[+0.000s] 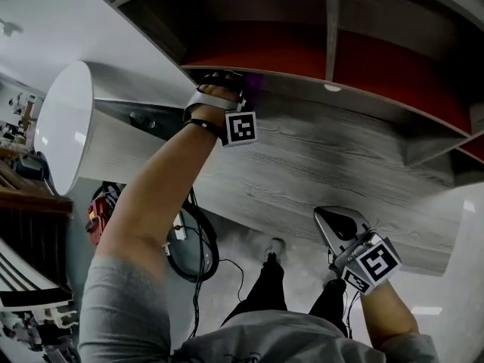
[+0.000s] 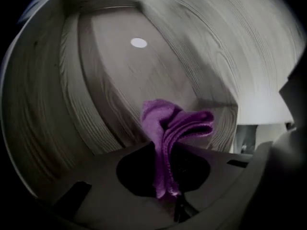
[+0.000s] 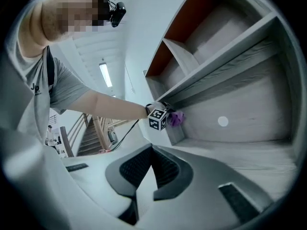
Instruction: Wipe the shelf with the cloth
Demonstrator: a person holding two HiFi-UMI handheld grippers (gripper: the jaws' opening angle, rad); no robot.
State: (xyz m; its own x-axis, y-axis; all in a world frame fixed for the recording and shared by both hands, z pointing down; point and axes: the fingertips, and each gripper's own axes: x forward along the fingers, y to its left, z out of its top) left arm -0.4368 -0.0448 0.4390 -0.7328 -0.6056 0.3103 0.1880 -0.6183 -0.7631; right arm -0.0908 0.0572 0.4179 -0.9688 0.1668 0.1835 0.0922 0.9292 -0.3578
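The purple cloth [image 2: 169,128] hangs bunched between the jaws of my left gripper [image 2: 168,150], which is shut on it. That gripper [image 1: 221,83] is raised at the left front corner of the grey wood-grain shelf [image 1: 325,157], and the cloth [image 3: 176,118] touches the shelf's inner corner. In the left gripper view the shelf's inside [image 2: 120,80] fills the frame. My right gripper [image 1: 324,216] hangs lower, below the shelf's underside, its jaws shut with nothing in them. The right gripper view shows its fingertips [image 3: 152,150] pointing up at the shelf [image 3: 230,109] and the left gripper's marker cube [image 3: 158,119].
Red-backed compartments [image 1: 393,66] with an upright divider [image 1: 330,21] sit above the shelf. A white round sticker [image 2: 138,42] marks the shelf panel. A large white cylinder [image 1: 64,127] juts out at left. Black cables [image 1: 198,249] hang below, and a staircase [image 3: 91,133] stands behind.
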